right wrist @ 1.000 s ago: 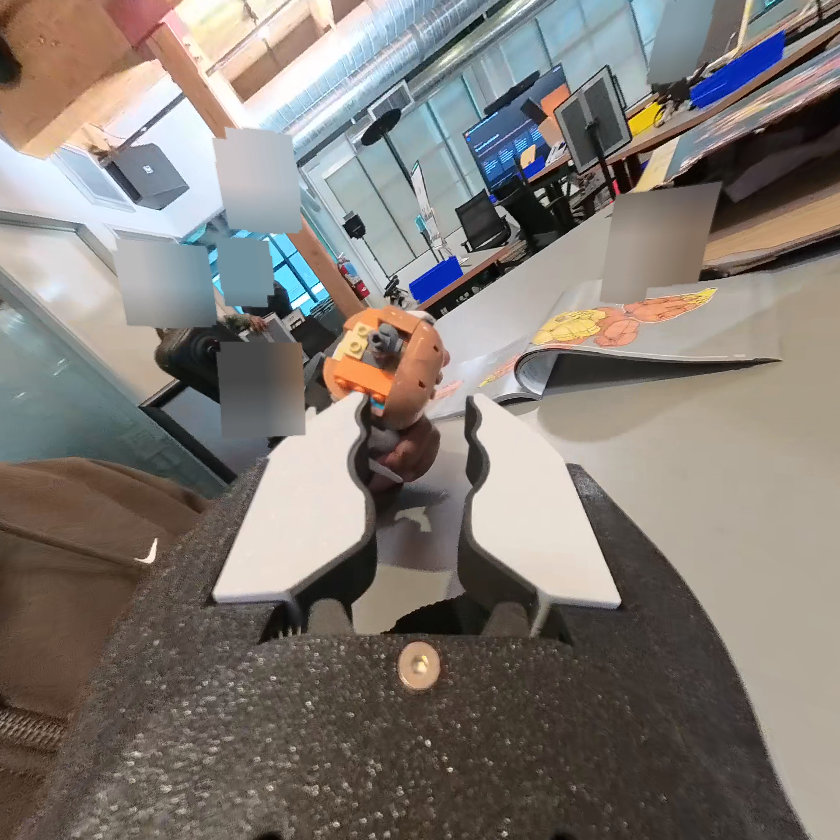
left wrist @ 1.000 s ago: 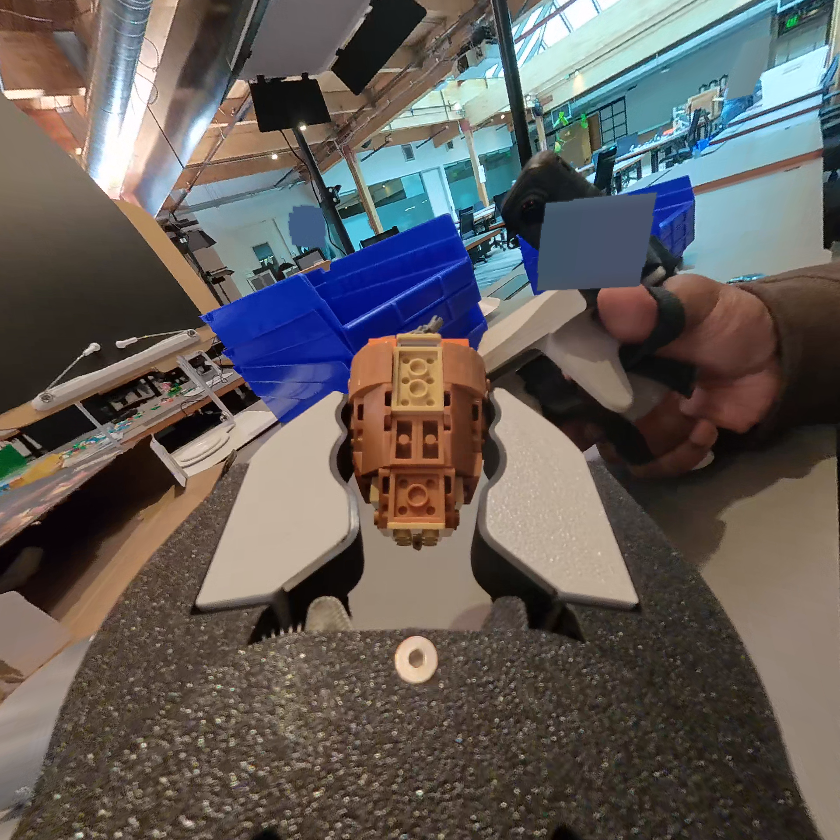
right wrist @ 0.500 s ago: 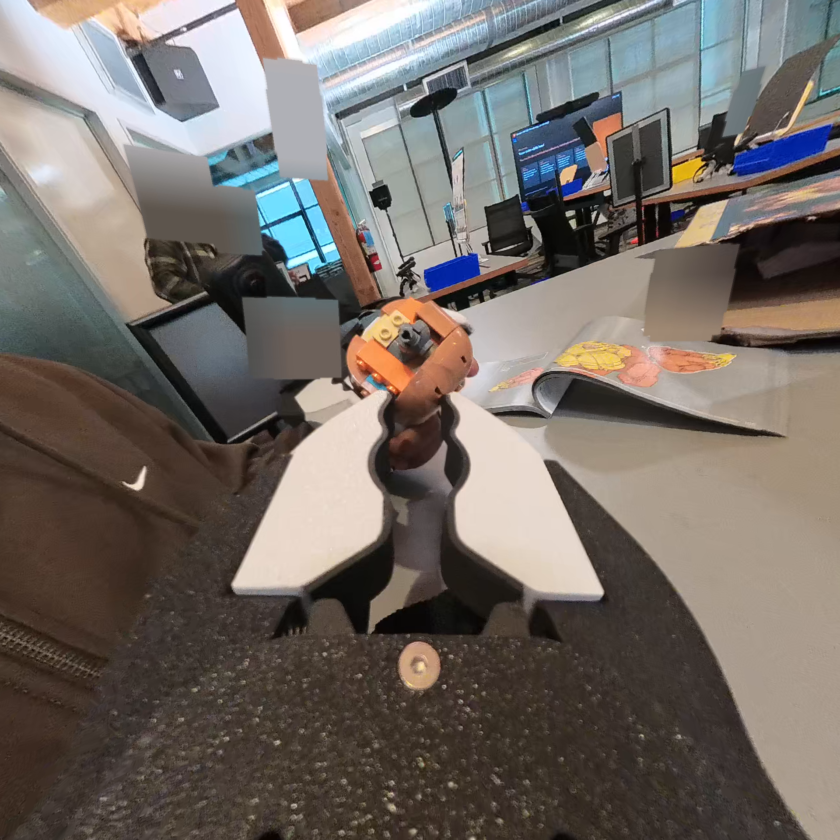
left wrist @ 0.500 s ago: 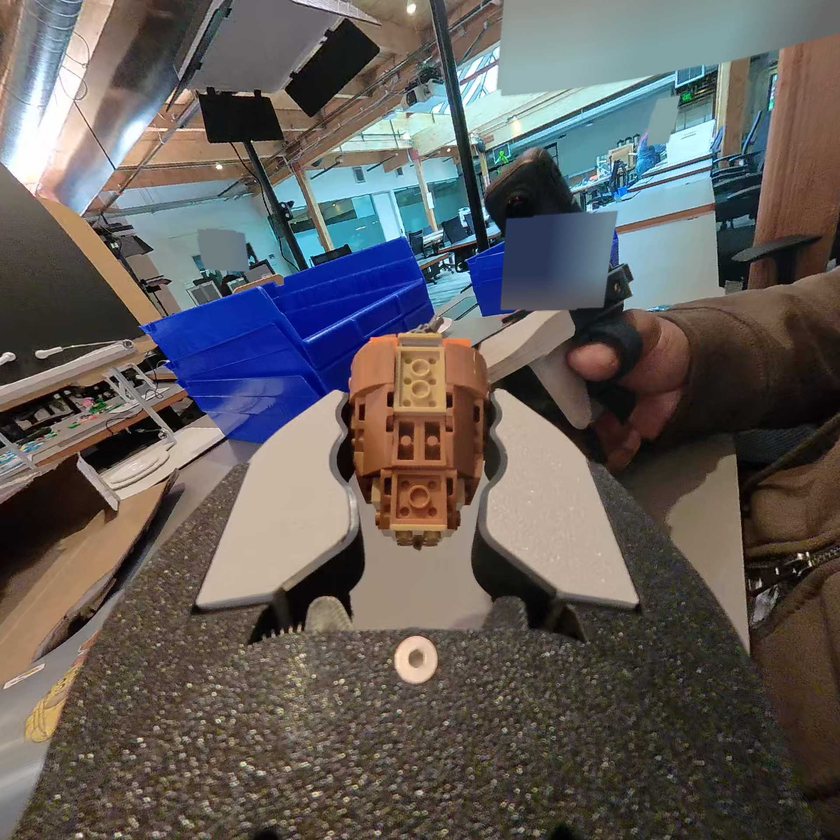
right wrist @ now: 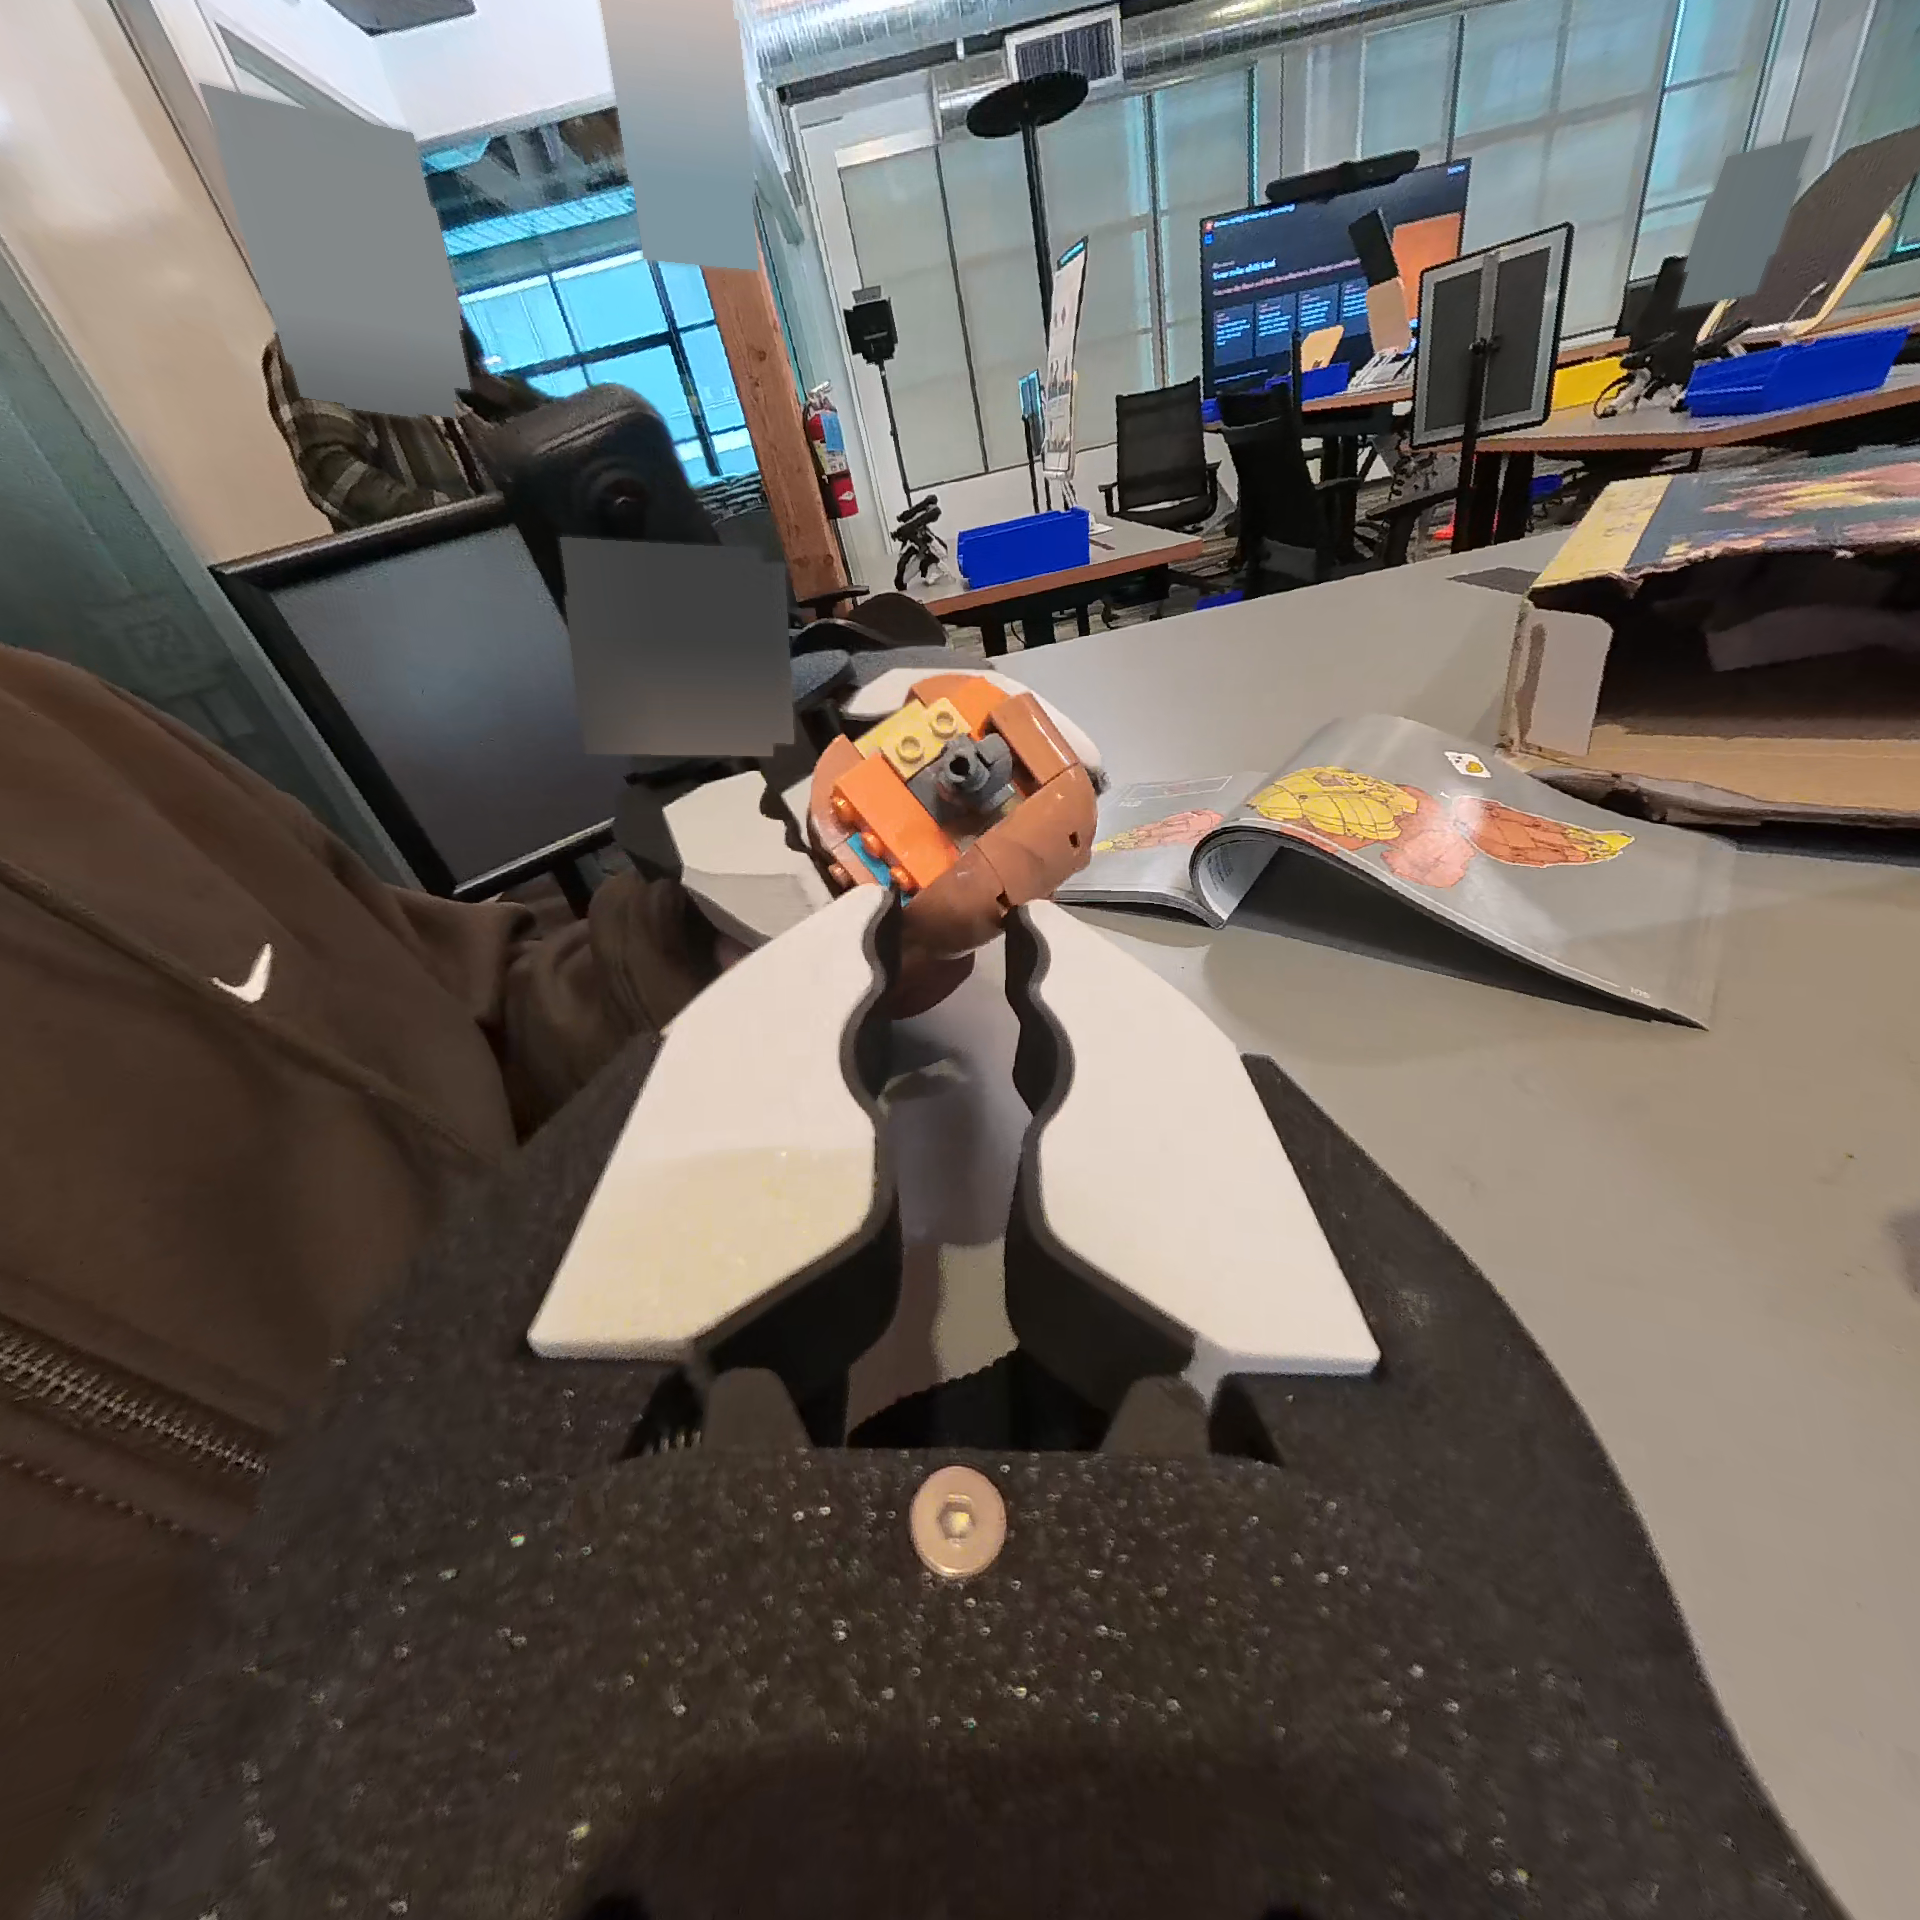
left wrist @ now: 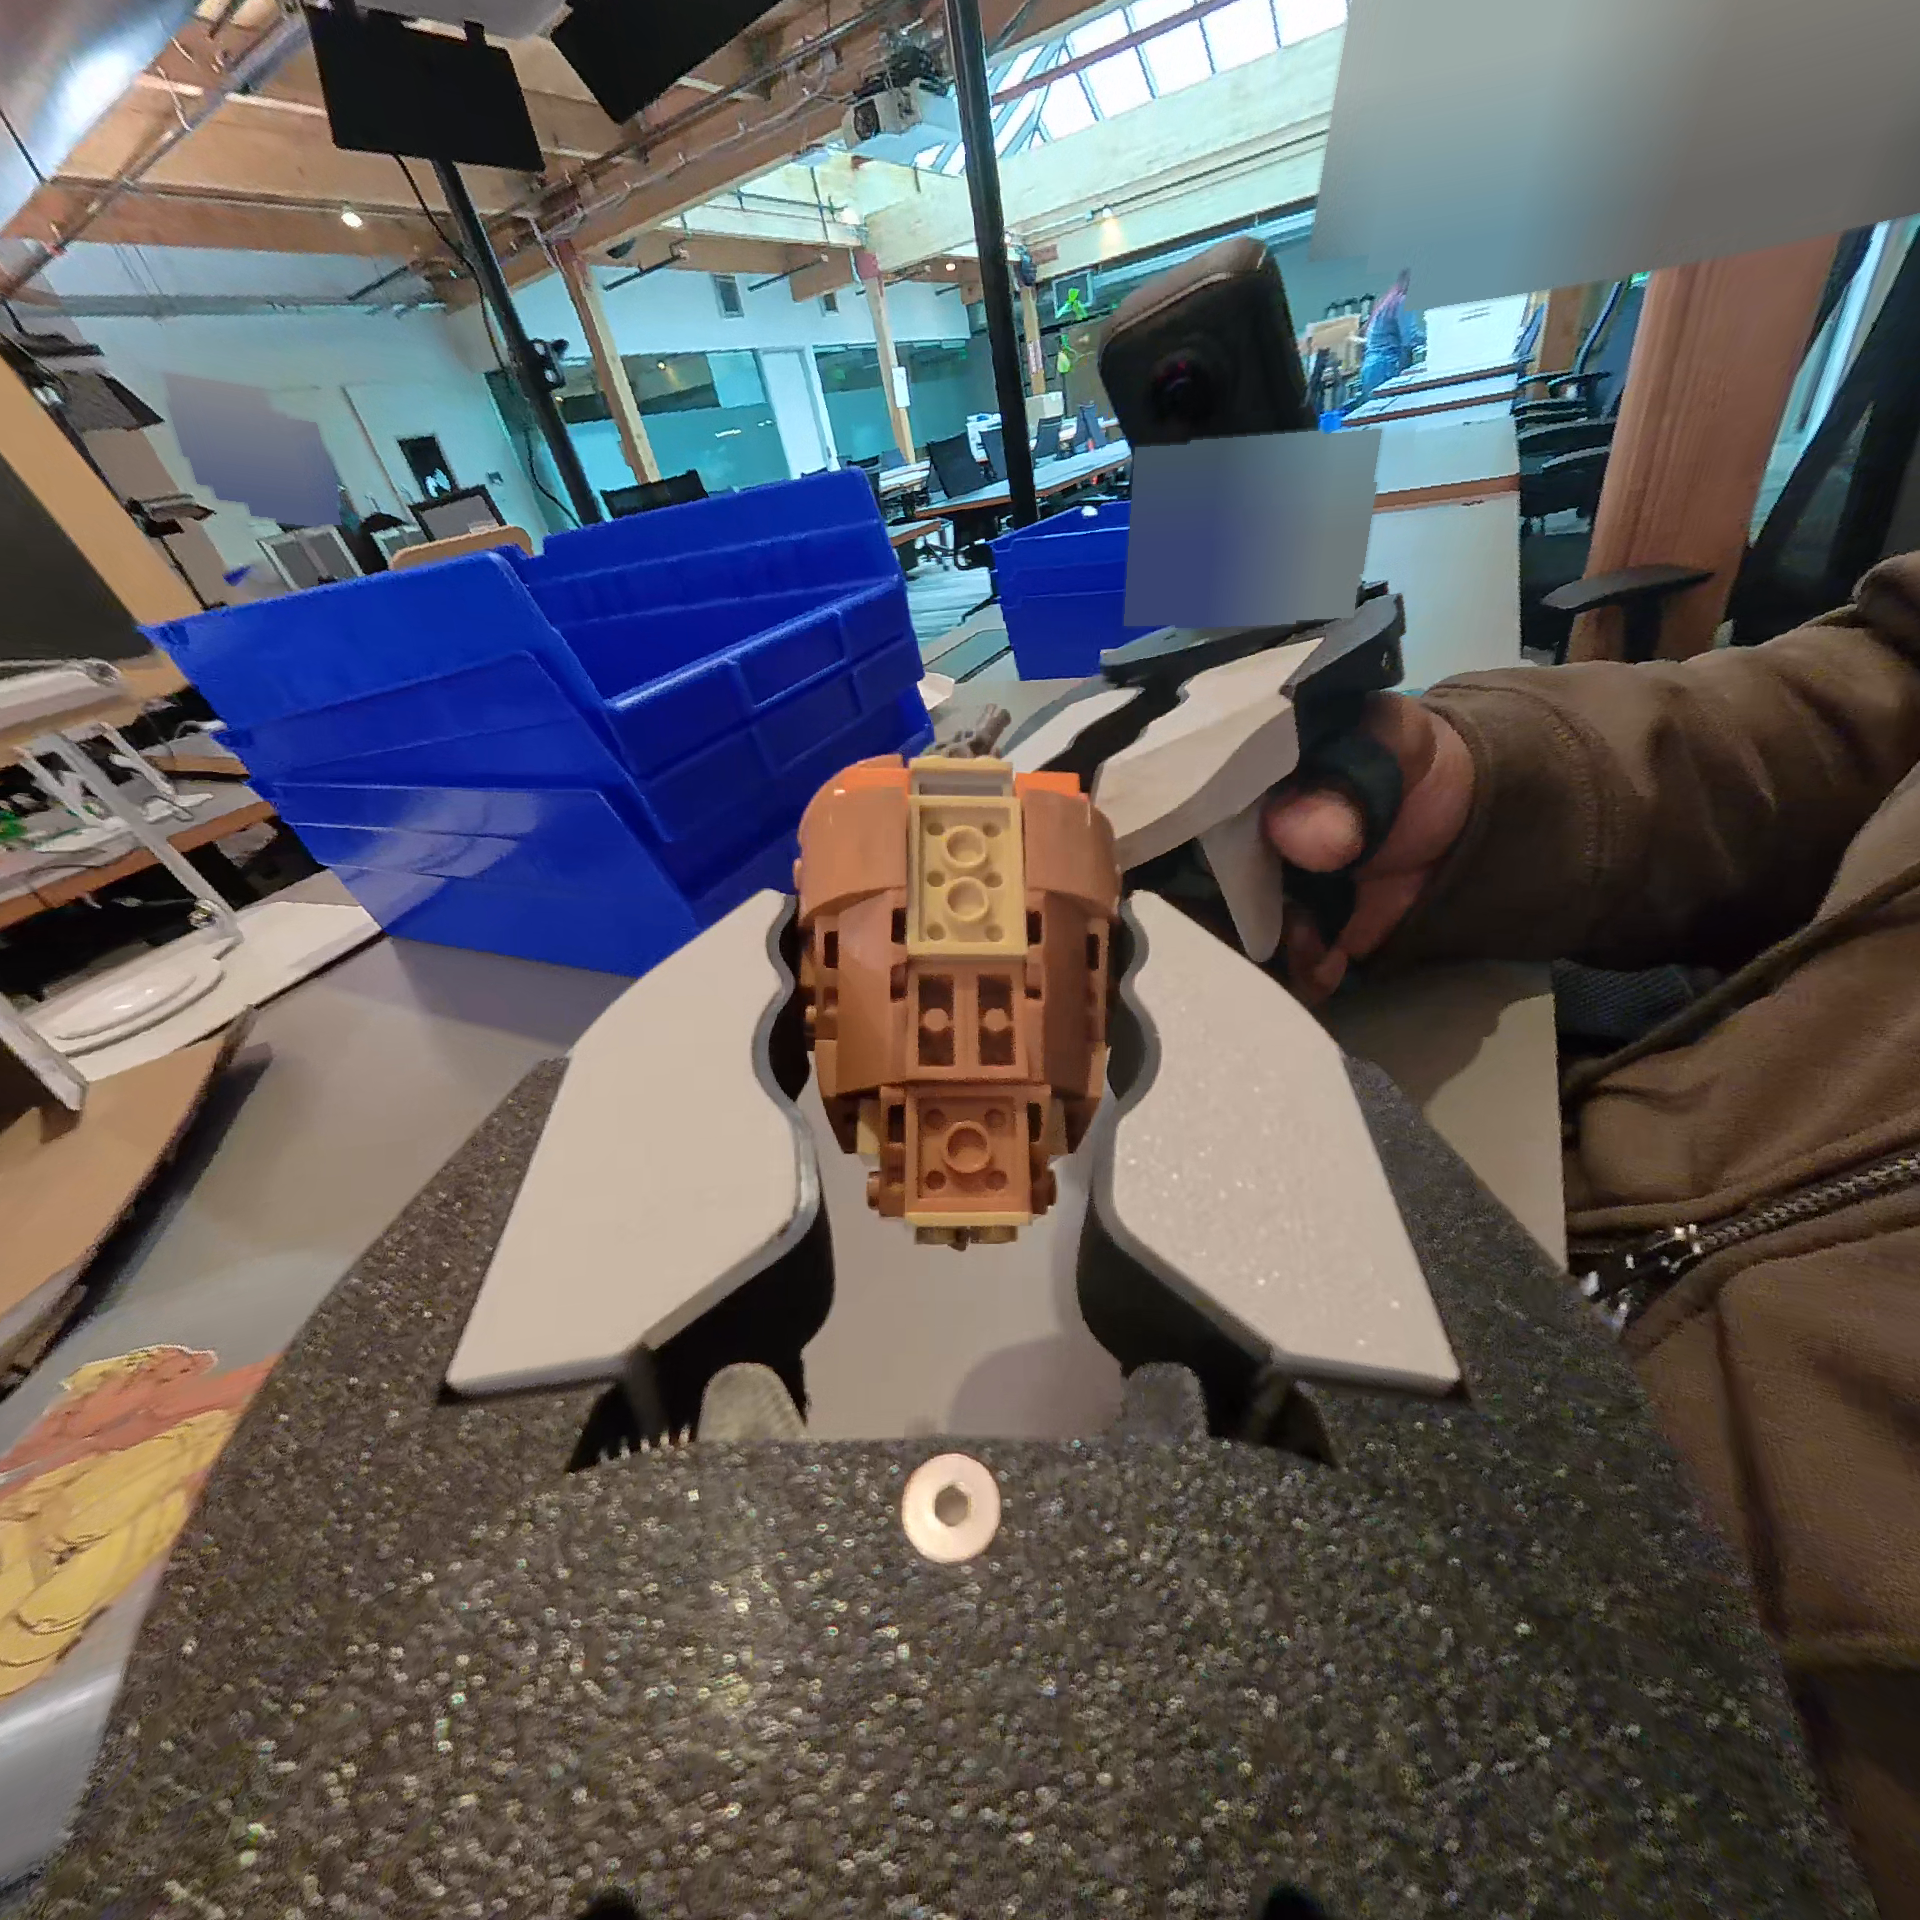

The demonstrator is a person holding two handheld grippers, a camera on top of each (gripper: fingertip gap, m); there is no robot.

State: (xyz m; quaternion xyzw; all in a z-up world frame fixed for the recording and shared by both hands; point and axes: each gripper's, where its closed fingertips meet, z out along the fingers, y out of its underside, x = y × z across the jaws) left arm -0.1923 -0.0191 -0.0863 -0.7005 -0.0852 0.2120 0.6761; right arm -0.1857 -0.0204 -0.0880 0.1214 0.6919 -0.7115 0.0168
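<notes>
My left gripper (left wrist: pixel 954 914) is shut on a rounded brown brick model (left wrist: pixel 961 997) with tan plates on top, gripping its sides above the grey table. The model also shows in the right wrist view (right wrist: pixel 951 810), where its end has orange bricks and a small dark grey peg. My right gripper (right wrist: pixel 948 909) is open and empty. Its jaws stand narrowly apart with the tips just under that end of the model. In the left wrist view the right gripper (left wrist: pixel 1195 769) sits just behind the model, held by a hand (left wrist: pixel 1351 831) in a brown sleeve.
Stacked blue bins (left wrist: pixel 582 748) stand behind the model on the grey table (right wrist: pixel 1558 1195). An open instruction booklet (right wrist: pixel 1403 852) lies to the right, with a torn cardboard box (right wrist: pixel 1714 665) beyond it. A brown jacket (right wrist: pixel 208 1039) fills the left side.
Both grippers have swung round, so the background has shifted. My right gripper's jaws have narrowed and its tips have come closer to the model. The left grip on the model is unchanged.
</notes>
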